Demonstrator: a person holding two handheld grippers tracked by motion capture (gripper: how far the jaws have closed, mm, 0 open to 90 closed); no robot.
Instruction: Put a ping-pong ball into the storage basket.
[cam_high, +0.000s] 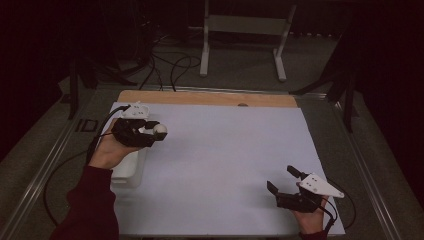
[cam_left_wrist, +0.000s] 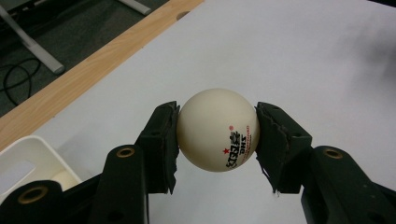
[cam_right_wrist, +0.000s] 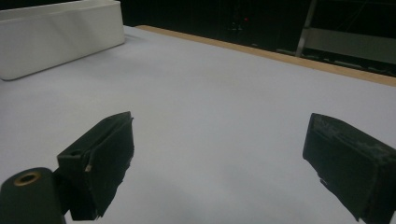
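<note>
A cream table-tennis ball with red and black print sits squeezed between the two black pads of my left gripper, which is shut on it and held a little above the white sheet. From the high view that ball shows at the tip of the left gripper, beside a white bin at the sheet's left edge. Another pale ball lies inside that bin. My right gripper rests near the front right corner, jaws wide open with nothing between its fingers.
A white sheet covers the table, with a wooden strip along its far edge. The white bin stands at the far left in the right gripper view. Cables and a metal stand lie on the floor beyond.
</note>
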